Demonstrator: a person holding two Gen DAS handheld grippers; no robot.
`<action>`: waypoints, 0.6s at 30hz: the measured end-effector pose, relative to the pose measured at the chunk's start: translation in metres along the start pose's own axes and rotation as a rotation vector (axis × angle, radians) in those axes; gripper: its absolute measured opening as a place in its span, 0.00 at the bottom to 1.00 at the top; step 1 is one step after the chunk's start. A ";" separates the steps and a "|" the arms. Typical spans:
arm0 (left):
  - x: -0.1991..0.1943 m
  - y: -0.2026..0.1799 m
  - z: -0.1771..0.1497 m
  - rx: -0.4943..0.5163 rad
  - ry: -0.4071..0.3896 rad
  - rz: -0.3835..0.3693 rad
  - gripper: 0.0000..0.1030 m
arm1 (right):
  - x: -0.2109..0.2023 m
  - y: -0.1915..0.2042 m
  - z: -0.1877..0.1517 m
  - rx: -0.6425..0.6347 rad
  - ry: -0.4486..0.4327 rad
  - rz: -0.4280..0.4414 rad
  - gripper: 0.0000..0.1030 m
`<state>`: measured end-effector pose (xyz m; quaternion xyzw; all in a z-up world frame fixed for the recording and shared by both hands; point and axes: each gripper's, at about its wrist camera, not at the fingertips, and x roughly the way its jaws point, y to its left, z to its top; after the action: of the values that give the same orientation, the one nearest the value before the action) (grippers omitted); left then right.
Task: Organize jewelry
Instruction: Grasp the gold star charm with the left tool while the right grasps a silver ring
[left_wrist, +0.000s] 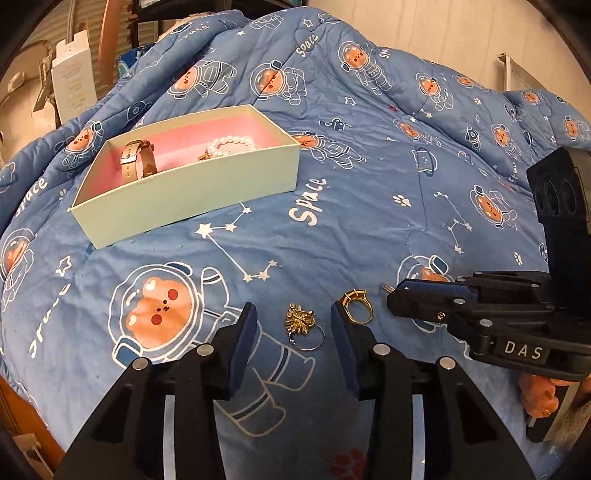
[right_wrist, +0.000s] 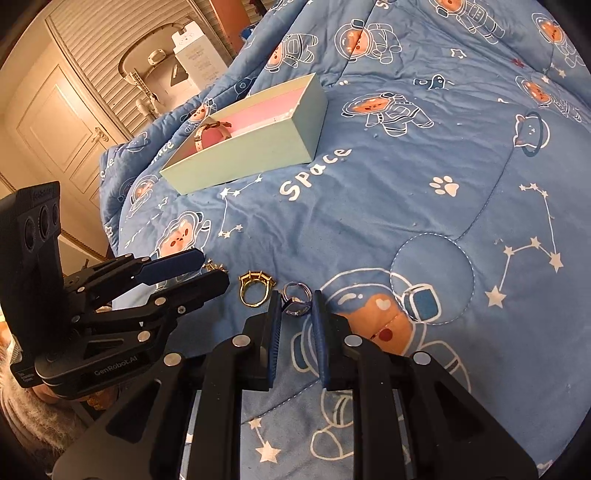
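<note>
On the blue space-print quilt (left_wrist: 369, 192) lies a gold leaf-shaped ornament on a thin hoop (left_wrist: 301, 325). My left gripper (left_wrist: 294, 312) stands open around it, its pads clear of it on both sides. A gold ring (left_wrist: 356, 304) stands just outside the right finger. In the right wrist view my right gripper (right_wrist: 296, 295) is shut on a silver ring (right_wrist: 295, 302) that rests on the quilt, with the gold ring (right_wrist: 255, 290) to its left. The mint box with pink lining (left_wrist: 192, 188) holds a pink-strapped watch (left_wrist: 135, 158) and a pearl bracelet (left_wrist: 232, 144).
A white carton (left_wrist: 74, 74) stands beyond the quilt's far left edge, near louvred cupboard doors (right_wrist: 55, 122). A person's hand (left_wrist: 539, 398) holds the right gripper's handle. The two grippers sit close side by side, with open quilt between them and the box.
</note>
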<state>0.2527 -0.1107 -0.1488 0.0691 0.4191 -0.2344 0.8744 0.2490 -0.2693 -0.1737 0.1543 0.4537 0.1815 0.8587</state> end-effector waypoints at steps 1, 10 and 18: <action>0.001 0.000 0.001 0.004 0.002 -0.001 0.33 | 0.000 0.000 0.000 0.001 0.000 0.000 0.17; 0.003 -0.002 0.003 0.003 -0.003 -0.021 0.15 | 0.002 0.000 -0.001 -0.004 0.000 -0.007 0.17; -0.011 0.006 -0.005 -0.057 -0.026 -0.026 0.15 | -0.001 0.008 -0.004 -0.052 -0.015 -0.036 0.17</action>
<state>0.2463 -0.1002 -0.1444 0.0356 0.4149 -0.2348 0.8783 0.2440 -0.2621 -0.1711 0.1253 0.4452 0.1767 0.8688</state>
